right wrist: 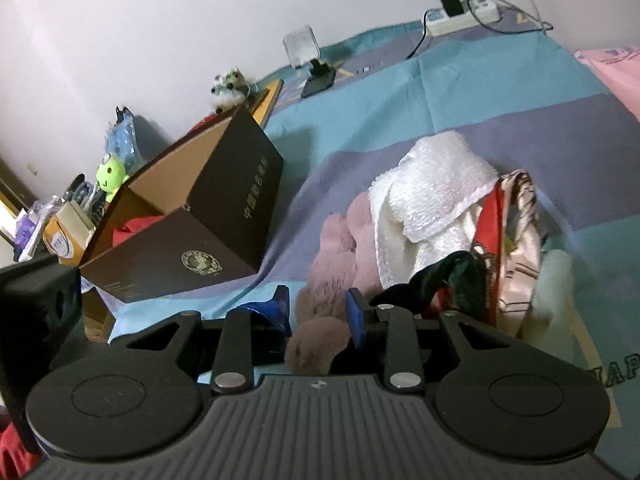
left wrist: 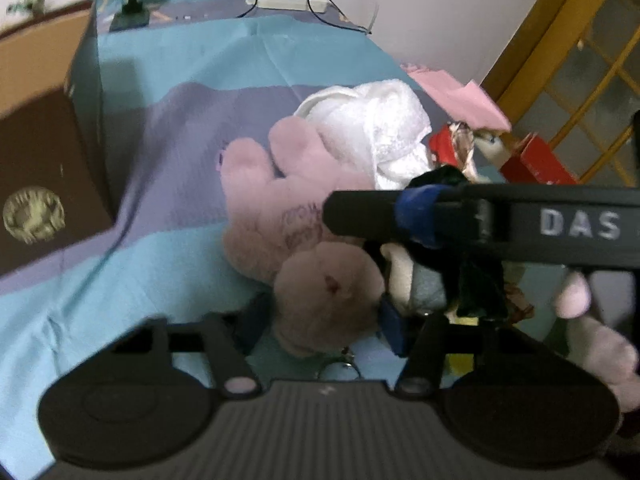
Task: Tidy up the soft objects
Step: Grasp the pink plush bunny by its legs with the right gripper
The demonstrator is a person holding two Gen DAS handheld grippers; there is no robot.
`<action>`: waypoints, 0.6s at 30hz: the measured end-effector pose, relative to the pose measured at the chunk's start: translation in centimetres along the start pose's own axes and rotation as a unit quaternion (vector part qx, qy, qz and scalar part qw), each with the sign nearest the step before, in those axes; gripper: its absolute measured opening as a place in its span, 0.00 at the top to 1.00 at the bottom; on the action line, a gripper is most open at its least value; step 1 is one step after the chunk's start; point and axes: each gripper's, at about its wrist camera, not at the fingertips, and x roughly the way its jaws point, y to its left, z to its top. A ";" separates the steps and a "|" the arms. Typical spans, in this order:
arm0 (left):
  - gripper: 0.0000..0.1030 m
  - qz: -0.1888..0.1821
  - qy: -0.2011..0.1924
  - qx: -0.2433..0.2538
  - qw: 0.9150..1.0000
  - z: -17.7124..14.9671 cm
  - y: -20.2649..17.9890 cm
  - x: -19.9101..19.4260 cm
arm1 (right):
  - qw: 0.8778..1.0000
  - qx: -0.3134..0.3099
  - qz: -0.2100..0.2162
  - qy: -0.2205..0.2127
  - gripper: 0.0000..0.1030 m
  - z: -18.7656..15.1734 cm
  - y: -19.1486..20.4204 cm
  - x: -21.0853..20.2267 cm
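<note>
Between the pads of the left tool (left wrist: 324,320) lies the head of the pink plush bear (left wrist: 280,216), filling the gap and touching the right-hand pad. The other pad is blurred, so I cannot tell whether the tool is pinching it. The right tool (right wrist: 318,308) stands slightly spread, and in its own view the same fuzzy head shows low in the gap, with neither blue pad clearly pressing on it. In the left view this tool reaches across above the bear's body.

A dark green cloth (left wrist: 480,292) hangs just beside it, next to a red and cream patterned scarf (right wrist: 516,248). Just beyond, a white towel (left wrist: 372,128) is draped over the bear's legs. The whole heap rests on a blue and purple striped cover (left wrist: 180,128).

Further left stands an open brown box (right wrist: 208,232) with something red (right wrist: 132,228) inside, well apart from the heap. A green frog toy (right wrist: 110,176) sits beyond the box. By the far wall lies a white power strip (left wrist: 288,0).
</note>
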 end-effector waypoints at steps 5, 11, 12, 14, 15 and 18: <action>0.46 -0.019 -0.007 -0.003 1.000 -0.2 0.5 -0.3 | 0.999 -0.030 -0.013 0.030 0.87 0.2 1.0 0.9; 0.50 -0.031 -0.004 0.006 0.999 -0.5 1.1 -1.0 | 0.997 -0.038 -0.025 0.060 0.83 0.1 2.3 1.9; 0.50 -0.030 -0.004 0.006 1.000 -0.5 1.3 -1.2 | 0.997 -0.029 -0.022 0.065 0.83 0.2 2.3 2.0; 0.51 -0.026 -0.005 0.010 1.000 -0.7 1.6 -2.1 | 0.997 -0.014 -0.010 0.076 0.83 0.3 2.6 2.2; 0.51 -0.023 -0.005 0.014 1.000 -0.9 1.8 -2.7 | 0.997 -0.011 -0.002 0.082 0.83 0.2 2.8 2.3; 0.51 -0.014 -0.004 0.024 1.000 -1.7 2.8 -4.7 | 0.995 -0.015 0.023 0.099 0.82 -0.2 4.4 2.8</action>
